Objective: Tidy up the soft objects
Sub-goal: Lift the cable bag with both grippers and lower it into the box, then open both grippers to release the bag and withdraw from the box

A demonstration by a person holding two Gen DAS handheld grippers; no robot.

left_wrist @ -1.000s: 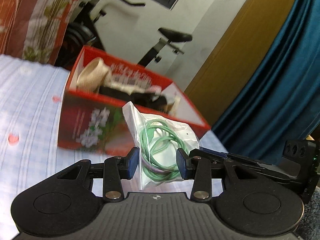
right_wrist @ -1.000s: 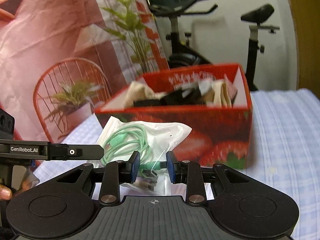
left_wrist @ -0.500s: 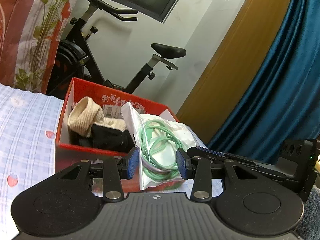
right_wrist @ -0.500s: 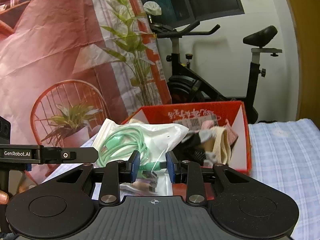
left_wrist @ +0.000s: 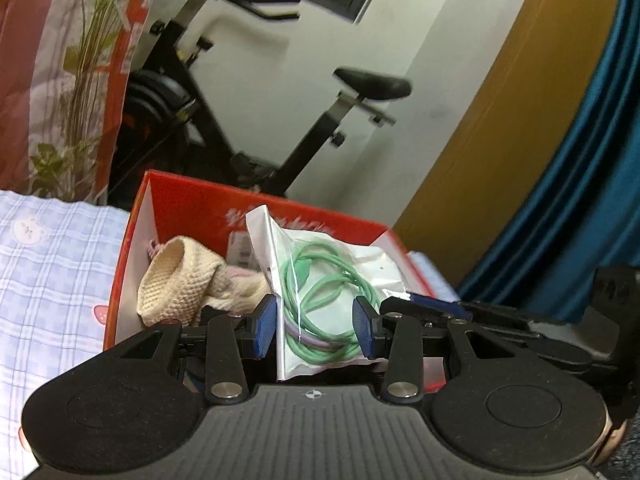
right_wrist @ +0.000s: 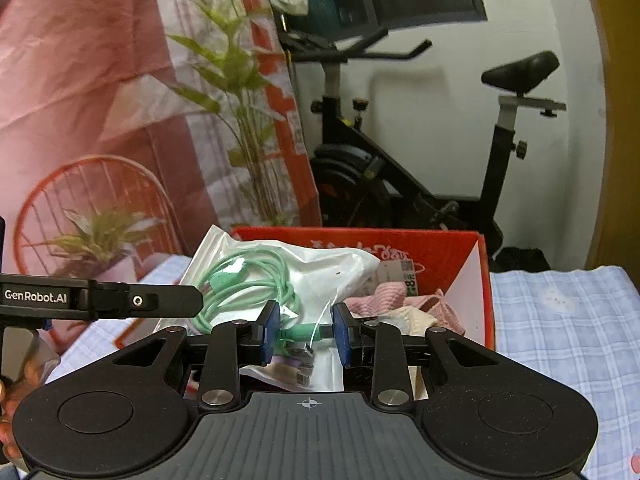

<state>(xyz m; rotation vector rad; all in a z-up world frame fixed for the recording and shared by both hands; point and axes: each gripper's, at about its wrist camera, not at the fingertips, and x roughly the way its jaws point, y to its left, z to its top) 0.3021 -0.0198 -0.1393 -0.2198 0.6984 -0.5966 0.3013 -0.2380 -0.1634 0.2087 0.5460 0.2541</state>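
A clear plastic bag [left_wrist: 332, 280] with a coiled green cable inside hangs over the open red box [left_wrist: 192, 192]. My left gripper [left_wrist: 316, 330] is shut on the bag's lower part, its blue pads pressing both sides. My right gripper [right_wrist: 306, 332] is shut on the same bag [right_wrist: 280, 276] near the cable's plugs. In the box [right_wrist: 440, 240] lie a cream knit piece [left_wrist: 180, 284], a pink knit piece [right_wrist: 384, 294] and a labelled packet. The right gripper's finger [left_wrist: 440, 308] shows in the left wrist view, and the left gripper's finger [right_wrist: 120, 300] in the right wrist view.
The box stands on a blue checked sheet [left_wrist: 52, 280]. Behind it is a black exercise bike [right_wrist: 400, 184] against a white wall. A printed red backdrop with plants [right_wrist: 120, 120] hangs to the left, and a blue curtain [left_wrist: 580, 200] to the right.
Both grippers carried the bag forward from in front of the box to above its open top. The box's inside and the knit pieces now show close below. Both grips are unchanged.
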